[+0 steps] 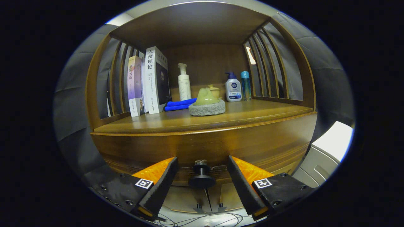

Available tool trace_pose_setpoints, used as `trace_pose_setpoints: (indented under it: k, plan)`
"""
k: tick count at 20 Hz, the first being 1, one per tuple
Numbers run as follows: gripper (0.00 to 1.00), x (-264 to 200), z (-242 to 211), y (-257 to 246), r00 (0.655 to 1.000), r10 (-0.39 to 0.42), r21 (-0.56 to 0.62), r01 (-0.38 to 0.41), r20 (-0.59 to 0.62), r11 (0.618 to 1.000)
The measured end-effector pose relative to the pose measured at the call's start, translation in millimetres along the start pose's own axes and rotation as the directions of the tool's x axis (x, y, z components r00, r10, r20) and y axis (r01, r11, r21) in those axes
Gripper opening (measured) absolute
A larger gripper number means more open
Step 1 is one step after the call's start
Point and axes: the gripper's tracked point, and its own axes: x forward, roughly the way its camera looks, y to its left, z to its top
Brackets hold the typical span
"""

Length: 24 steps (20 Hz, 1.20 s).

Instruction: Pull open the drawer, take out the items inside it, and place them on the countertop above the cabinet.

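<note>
**Two fingers flank the drawer knob**

Two fingers of the gripper (202, 176) stand spread apart at the bottom of the frame, the dark knob (202, 176) of the closed drawer (205, 148) between them, untouched. At centre frame, the countertop (252, 115) carries books (148, 82), bottles and a blue cloth (180, 104).

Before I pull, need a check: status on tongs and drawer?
Tongs open, straddling the drawer knob, fingers not touching it. Drawer shut. Nothing between tongs and knob.
</note>
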Motion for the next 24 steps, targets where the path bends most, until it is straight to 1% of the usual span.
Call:
trace_pose_setpoints:
  k: [4,6,7,9,11,14,18,21,24]
  plan:
    - [1.00,-1.5,-1.4,1.2,1.000,0.007,0.005,-0.007,-0.013,1.000]
    - [1.00,-6.8,-13.3,-7.1,0.997,-0.035,-0.011,0.034,-0.072,0.999]
    - [1.00,-14.6,-10.2,-8.6,0.997,-0.046,-0.010,0.045,-0.065,0.999]
    - [1.00,-30.4,0.1,-2.5,0.999,-0.030,-0.009,0.030,-0.029,1.000]
    - [1.00,-52.5,9.2,-4.8,1.000,-0.025,-0.044,0.025,-0.008,0.999]
    - [1.00,-88.4,36.3,-6.0,0.999,-0.013,-0.087,0.016,0.040,0.996]
    - [1.00,-133.5,85.1,-6.5,0.992,0.007,-0.070,0.002,0.124,0.998]
    - [1.00,-170.7,120.1,-24.2,0.984,-0.027,-0.063,0.039,0.179,0.997]
    - [1.00,-201.0,155.9,-29.4,0.973,-0.017,-0.040,0.027,0.231,0.999]
